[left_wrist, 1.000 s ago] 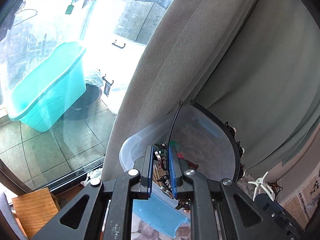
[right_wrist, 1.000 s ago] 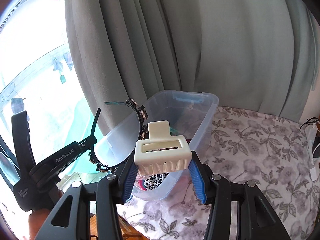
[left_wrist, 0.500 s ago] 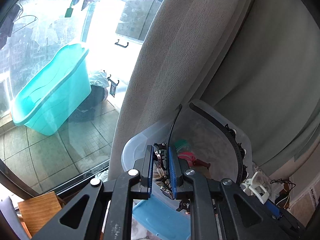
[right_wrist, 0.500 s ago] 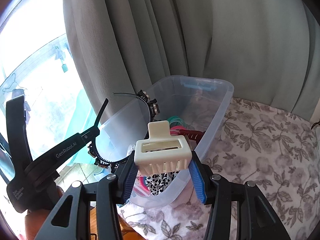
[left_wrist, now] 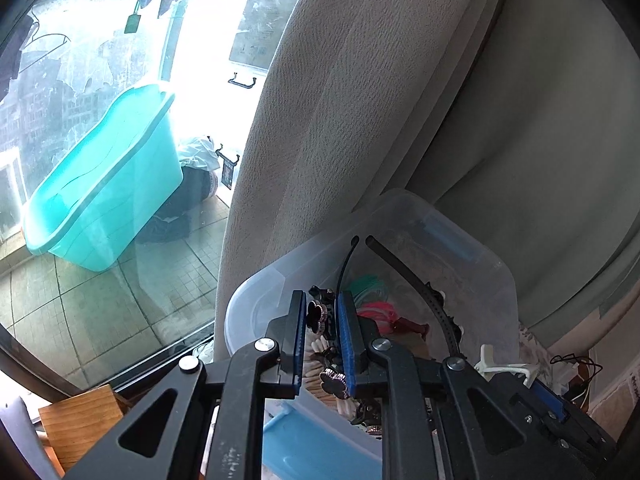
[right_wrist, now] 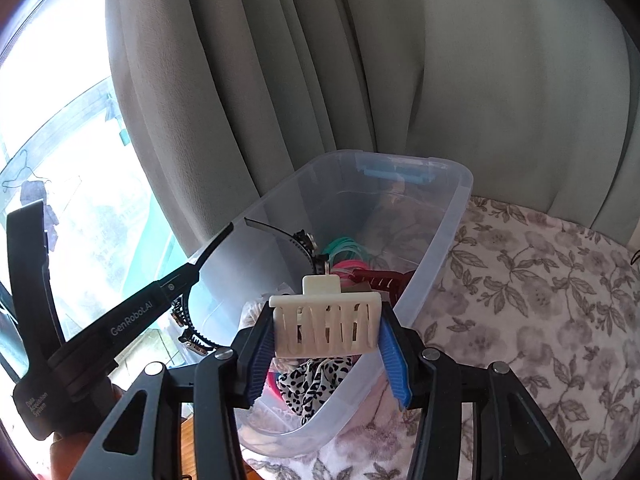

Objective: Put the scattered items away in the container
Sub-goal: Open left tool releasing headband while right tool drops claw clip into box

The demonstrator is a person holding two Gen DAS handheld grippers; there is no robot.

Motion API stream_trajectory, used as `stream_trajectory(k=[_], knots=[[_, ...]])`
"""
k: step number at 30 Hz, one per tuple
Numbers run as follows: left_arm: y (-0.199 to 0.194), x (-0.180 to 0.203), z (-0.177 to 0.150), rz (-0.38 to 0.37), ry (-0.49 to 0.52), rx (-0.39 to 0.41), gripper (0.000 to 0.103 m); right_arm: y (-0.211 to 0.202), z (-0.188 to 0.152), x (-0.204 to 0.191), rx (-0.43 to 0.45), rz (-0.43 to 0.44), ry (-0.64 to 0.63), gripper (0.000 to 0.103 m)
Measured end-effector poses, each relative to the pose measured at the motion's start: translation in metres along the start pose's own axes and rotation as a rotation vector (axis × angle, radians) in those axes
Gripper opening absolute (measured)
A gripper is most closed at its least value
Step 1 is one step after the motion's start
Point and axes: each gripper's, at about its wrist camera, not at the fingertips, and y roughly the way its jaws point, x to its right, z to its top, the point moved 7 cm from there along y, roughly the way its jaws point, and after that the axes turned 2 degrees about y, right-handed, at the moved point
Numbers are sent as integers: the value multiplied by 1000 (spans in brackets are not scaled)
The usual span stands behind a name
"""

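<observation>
Container (right_wrist: 448, 216) of clear plastic, set on floral cloth (right_wrist: 540, 300) against grey curtain (right_wrist: 400, 72), beside window (left_wrist: 100, 100). Left gripper (left_wrist: 323, 338) clamped on black headband (left_wrist: 420, 292) over it; right gripper (right_wrist: 326, 336) clamped on 1 cream hair claw (right_wrist: 325, 326), above near rim.

Both wrist views look obliquely down along their fingers, close above the shared clear container (left_wrist: 472, 256) (right_wrist: 448, 216) ahead.
</observation>
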Motion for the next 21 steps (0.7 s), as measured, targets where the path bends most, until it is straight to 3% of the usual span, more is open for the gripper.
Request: stream_trajectory(k=[11,15,19,21], knots=[[5,8,-4,-10,3,-28,17,15,7,0,-4,6,-28,52],[4,12,-5,-18,7,-35,18,15,8,-1,-5,21,-28,58],[0,17,-5,-34,10,-42,30,11,10,-1,-1,14,-31,58],[-2,19,-6,-41,9,-47,32,8,11,-1,0,12,-28,58]])
